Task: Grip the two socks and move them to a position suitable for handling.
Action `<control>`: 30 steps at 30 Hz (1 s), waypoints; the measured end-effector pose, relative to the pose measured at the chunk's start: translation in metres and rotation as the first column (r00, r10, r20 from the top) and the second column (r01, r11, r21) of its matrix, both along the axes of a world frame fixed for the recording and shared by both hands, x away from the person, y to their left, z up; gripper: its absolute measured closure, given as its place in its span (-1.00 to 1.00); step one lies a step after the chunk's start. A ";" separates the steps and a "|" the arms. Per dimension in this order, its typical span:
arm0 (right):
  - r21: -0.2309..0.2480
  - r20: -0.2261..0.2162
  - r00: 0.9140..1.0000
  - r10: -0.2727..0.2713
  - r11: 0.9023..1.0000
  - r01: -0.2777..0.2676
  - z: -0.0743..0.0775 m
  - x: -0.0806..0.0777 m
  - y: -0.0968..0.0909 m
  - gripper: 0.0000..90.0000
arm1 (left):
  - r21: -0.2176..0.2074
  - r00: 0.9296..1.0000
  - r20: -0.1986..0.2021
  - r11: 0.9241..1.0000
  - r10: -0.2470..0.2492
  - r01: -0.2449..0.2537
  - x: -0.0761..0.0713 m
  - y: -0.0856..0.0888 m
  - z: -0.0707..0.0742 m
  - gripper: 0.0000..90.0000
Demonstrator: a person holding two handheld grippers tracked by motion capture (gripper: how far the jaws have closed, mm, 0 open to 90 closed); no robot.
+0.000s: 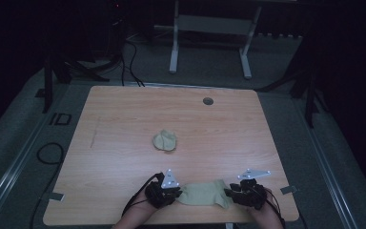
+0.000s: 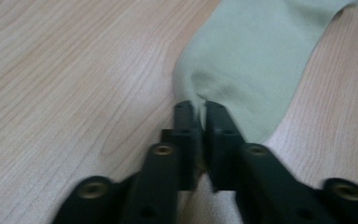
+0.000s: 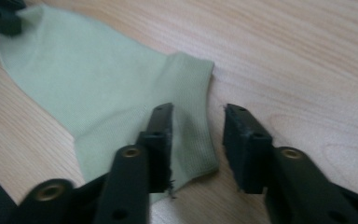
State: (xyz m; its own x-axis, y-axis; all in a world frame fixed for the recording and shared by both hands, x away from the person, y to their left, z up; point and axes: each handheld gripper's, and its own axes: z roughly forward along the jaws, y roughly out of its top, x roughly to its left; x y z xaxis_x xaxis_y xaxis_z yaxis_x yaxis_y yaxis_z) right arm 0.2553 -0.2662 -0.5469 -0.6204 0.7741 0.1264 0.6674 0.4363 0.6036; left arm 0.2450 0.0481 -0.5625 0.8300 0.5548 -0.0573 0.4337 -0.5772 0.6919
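Dim room; wooden table (image 1: 124,124) lit from above, with a round grommet hole (image 1: 208,101) near its far edge. Flat pale green sock (image 1: 205,193) lies at the near edge of the table, stretched between the two grippers. Left gripper (image 2: 198,108): jaws nearly together, pinching a fold at the sock's toe end. Right gripper (image 3: 198,122): jaws parted, astride the ribbed cuff (image 3: 193,116), pads not pressing it. Second sock, balled up (image 1: 165,140), rests mid-table, well apart from the flat sock.
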 end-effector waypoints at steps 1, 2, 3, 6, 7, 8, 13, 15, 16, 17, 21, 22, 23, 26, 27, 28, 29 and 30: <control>0.005 0.004 1.000 0.001 1.000 -0.001 0.001 0.000 0.000 0.28 | -0.005 1.000 -0.001 1.000 0.002 -0.002 0.000 0.001 0.001 0.61; 0.005 0.018 1.000 0.000 1.000 0.000 0.004 0.000 0.000 0.23 | -0.011 1.000 -0.003 1.000 -0.002 0.002 0.000 0.002 0.002 0.53; 0.000 0.029 1.000 0.007 1.000 -0.007 0.007 0.000 0.000 0.15 | -0.017 1.000 0.000 1.000 0.000 -0.001 -0.001 0.003 0.003 0.44; -0.010 0.044 0.999 0.028 1.000 -0.028 0.013 0.002 0.003 0.03 | -0.038 1.000 0.008 0.999 0.005 -0.004 -0.003 0.007 0.007 0.31; -0.009 0.047 0.998 0.038 0.999 -0.038 0.016 0.003 0.005 0.01 | -0.043 1.000 0.009 0.999 0.012 -0.012 -0.003 0.009 0.008 0.24; -0.010 0.053 0.998 0.043 0.999 -0.043 0.018 0.005 0.007 0.01 | -0.047 1.000 0.006 0.999 0.018 -0.018 -0.003 0.011 0.008 0.18; -0.015 0.072 0.994 0.079 0.997 -0.078 0.028 0.016 0.022 -0.07 | -0.078 0.999 -0.018 0.996 0.040 -0.041 -0.004 0.023 0.008 0.12; -0.013 0.074 0.994 0.084 0.996 -0.083 0.032 0.021 0.029 -0.07 | -0.084 0.998 -0.025 0.995 0.054 -0.056 -0.006 0.029 0.006 0.12; -0.011 0.075 0.993 0.089 0.996 -0.089 0.033 0.024 0.033 -0.07 | -0.086 0.998 -0.027 0.995 0.056 -0.058 -0.007 0.031 0.005 0.12; -0.011 0.079 0.993 0.091 0.996 -0.090 0.035 0.026 0.036 -0.07 | -0.084 0.998 -0.027 0.995 0.057 -0.059 -0.007 0.033 0.004 0.12; -0.006 0.081 0.992 0.102 0.995 -0.101 0.038 0.038 0.050 -0.06 | -0.097 0.996 -0.016 0.991 0.091 -0.092 -0.013 0.041 0.001 0.13; -0.010 0.082 0.991 0.106 0.994 -0.105 0.039 0.041 0.054 -0.06 | -0.101 0.995 -0.013 0.990 0.094 -0.095 -0.014 0.042 0.001 0.13; -0.009 0.082 0.991 0.107 0.994 -0.106 0.039 0.044 0.057 -0.05 | -0.098 0.995 -0.011 0.991 0.095 -0.095 -0.016 0.043 0.001 0.13; -0.004 0.076 0.990 0.117 0.993 -0.117 0.041 0.053 0.067 -0.02 | -0.088 0.996 -0.014 0.992 0.086 -0.087 -0.019 0.045 -0.001 0.13; -0.004 0.076 0.990 0.117 0.993 -0.117 0.041 0.053 0.067 -0.02 | -0.088 0.996 -0.014 0.992 0.086 -0.087 -0.019 0.045 -0.001 0.13; -0.007 0.080 0.990 0.118 0.993 -0.118 0.042 0.056 0.071 0.00 | -0.082 0.996 -0.017 0.993 0.083 -0.084 -0.019 0.046 -0.003 0.13; -0.011 0.086 0.988 0.129 0.992 -0.129 0.044 0.064 0.081 0.01 | -0.084 0.996 -0.018 0.993 0.084 -0.085 -0.019 0.046 -0.004 0.13; -0.015 0.085 0.988 0.131 0.991 -0.130 0.045 0.068 0.086 0.02 | -0.091 0.996 -0.019 0.992 0.088 -0.089 -0.019 0.046 -0.004 0.13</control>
State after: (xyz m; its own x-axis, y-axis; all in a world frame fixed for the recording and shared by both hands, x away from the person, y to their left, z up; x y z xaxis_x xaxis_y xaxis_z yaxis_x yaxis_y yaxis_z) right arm 0.3233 -0.1801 -0.5014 -0.7243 0.6867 0.0615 0.5503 0.5222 0.6515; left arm 0.2256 0.0943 -0.5665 0.7767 0.6177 -0.1233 0.4907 -0.4705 0.7334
